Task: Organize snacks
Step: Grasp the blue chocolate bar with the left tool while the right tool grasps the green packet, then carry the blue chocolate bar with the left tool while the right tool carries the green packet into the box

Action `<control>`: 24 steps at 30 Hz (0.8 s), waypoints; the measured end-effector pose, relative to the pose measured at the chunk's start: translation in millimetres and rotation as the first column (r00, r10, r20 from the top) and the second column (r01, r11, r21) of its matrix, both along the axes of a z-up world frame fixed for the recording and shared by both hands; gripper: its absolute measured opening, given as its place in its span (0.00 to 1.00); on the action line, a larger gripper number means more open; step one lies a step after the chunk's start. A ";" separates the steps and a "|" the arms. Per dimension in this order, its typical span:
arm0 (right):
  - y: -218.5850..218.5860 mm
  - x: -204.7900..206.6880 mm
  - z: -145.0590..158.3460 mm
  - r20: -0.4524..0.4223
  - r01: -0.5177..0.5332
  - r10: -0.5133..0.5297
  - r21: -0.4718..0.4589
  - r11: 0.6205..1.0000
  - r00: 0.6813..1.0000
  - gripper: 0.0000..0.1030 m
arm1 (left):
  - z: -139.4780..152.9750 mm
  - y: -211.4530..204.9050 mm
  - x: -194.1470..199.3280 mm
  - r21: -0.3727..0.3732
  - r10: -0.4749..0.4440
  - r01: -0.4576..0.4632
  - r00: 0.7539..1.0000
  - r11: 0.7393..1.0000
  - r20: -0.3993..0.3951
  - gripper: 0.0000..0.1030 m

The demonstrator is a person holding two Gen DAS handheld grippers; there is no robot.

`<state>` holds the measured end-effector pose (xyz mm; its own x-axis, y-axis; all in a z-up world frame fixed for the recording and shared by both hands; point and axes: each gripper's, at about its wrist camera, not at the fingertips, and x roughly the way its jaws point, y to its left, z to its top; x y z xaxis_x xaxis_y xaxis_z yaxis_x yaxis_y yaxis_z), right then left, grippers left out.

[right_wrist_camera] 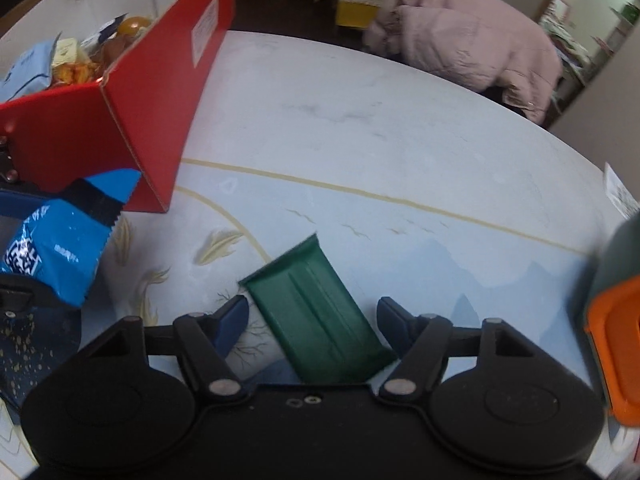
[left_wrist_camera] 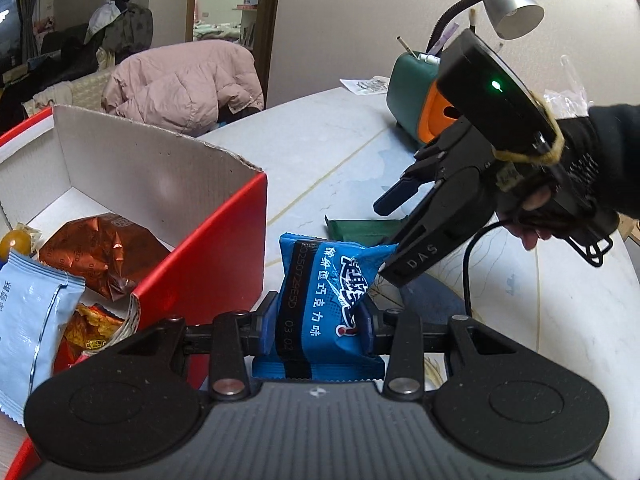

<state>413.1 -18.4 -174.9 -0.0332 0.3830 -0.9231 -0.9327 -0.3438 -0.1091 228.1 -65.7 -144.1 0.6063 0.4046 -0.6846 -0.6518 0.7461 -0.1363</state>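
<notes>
My left gripper is shut on a blue snack packet and holds it above the table, just right of the red cardboard box. The packet also shows in the right wrist view. The box holds several snacks, among them a copper foil pack and a pale blue packet. My right gripper is open, its fingers on either side of a dark green packet lying flat on the table. In the left wrist view the right gripper hangs over that green packet.
A green and orange container with a silver desk lamp stands at the far right of the pale patterned table. A pink padded jacket lies beyond the table's far edge. A paper slip lies near the container.
</notes>
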 end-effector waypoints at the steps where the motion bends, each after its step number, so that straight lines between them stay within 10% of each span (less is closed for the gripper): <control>1: 2.0 1.7 -0.4 -0.011 0.002 -0.002 -0.008 1.000 1.000 0.68 | -1.0 0.1 0.5 -0.001 -0.001 0.001 1.000 1.000 -0.003 0.37; 16: -38.7 -4.0 1.4 -0.109 0.289 -0.286 0.009 0.957 0.952 0.42 | -2.3 -2.1 -6.9 -0.046 -0.022 0.019 0.998 0.999 -0.067 0.37; 24: -96.2 -36.9 4.5 -0.094 0.529 -0.526 0.001 0.849 0.845 0.42 | 9.4 -17.6 -28.9 -0.063 -0.064 0.057 0.991 0.996 -0.119 0.37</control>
<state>376.3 -114.6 -170.4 0.1008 0.3893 -0.9156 -0.9786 0.2046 -0.0208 199.2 -83.3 -134.7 0.5401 0.3257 -0.7760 -0.6198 0.7777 -0.1050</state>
